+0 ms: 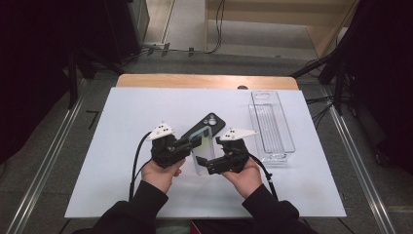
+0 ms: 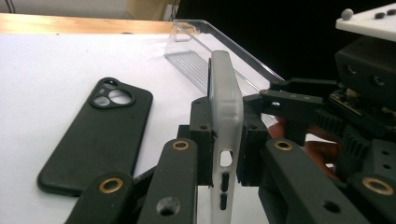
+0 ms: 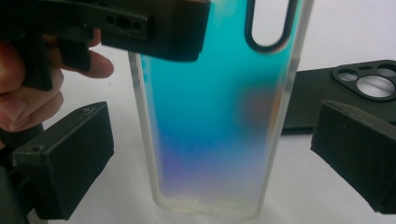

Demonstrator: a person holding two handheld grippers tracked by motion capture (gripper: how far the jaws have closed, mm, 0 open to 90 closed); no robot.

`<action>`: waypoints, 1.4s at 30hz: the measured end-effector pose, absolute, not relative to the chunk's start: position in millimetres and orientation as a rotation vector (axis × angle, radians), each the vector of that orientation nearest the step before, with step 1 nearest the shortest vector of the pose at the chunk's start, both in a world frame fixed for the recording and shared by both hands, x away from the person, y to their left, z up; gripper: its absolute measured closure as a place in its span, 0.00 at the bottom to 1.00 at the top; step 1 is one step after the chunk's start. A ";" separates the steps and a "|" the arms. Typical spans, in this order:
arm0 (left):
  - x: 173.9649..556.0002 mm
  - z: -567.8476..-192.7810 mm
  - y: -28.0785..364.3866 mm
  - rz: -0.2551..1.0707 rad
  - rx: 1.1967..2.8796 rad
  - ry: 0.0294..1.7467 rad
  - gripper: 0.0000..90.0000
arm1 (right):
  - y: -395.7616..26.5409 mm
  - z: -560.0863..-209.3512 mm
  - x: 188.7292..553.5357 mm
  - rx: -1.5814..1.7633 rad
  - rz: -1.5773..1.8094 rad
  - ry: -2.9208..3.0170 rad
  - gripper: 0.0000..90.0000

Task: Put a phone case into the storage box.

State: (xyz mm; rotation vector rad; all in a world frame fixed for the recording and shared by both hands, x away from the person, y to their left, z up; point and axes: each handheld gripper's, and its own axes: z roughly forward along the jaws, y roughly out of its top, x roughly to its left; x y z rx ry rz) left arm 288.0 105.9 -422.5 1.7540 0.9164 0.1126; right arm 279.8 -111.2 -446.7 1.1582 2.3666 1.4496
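1. In the high view I see the left gripper (image 1: pixel 194 141) just left of frame centre, and the right gripper (image 1: pixel 208 163) just right of it, the two nearly meeting over the white table sheet (image 1: pixel 122 161).
2. The left gripper's jaws are clamped on the translucent frosted phone case with a blue-to-violet tint (image 1: pixel 202 152). In the left gripper view the case (image 2: pixel 225 107) stands on edge between the two pads, both pressing flat on its faces (side button cut-outs visible low in the frame).
3. The right gripper's jaws stand apart. In the right gripper view its two black pads (image 3: pixel 65 158) sit at lower left and lower right, with the case (image 3: pixel 215 121) between them and a clear gap on each side.
4. The case fills the middle of that view, its camera opening at upper centre; the left gripper (image 3: pixel 154 32) grips it at upper left.
5. A matte black phone case with a round camera cluster (image 1: pixel 209 124) lies flat on the sheet, just above the grippers in the high view. It sits at left centre in the left gripper view (image 2: pixel 100 135).
6. A clear plastic rectangular tray with a ribbed floor (image 1: pixel 287 131) rests to the right of centre, apart from both cases.
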 end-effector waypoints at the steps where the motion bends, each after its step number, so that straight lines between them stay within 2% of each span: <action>1: 287.7 -422.7 104.7 0.107 1.759 0.913 0.90 | -110.4 -446.9 279.8 1.159 1.445 2.364 0.00; 13: 283.9 -424.9 98.1 0.056 1.758 0.934 0.90 | -99.3 -449.9 280.3 1.200 1.396 2.348 0.00; 16: 283.5 -426.3 96.5 0.044 1.770 0.931 0.90 | -101.0 -448.0 279.2 1.209 1.410 2.311 0.12; 18: 283.8 -426.6 96.8 0.040 1.773 0.933 0.90 | -101.1 -447.8 277.6 1.180 1.410 2.312 0.15; 25: 283.6 -424.4 97.6 0.033 1.766 0.939 0.90 | -102.2 -446.1 277.1 1.181 1.420 2.307 0.17; 37: 283.7 -412.7 103.4 -0.005 1.795 0.942 0.55 | -108.3 -447.4 282.4 1.193 1.376 2.317 0.17; 42: 285.5 -411.9 106.7 -0.054 1.814 0.935 0.47 | -114.5 -446.9 285.8 1.198 1.366 2.319 0.17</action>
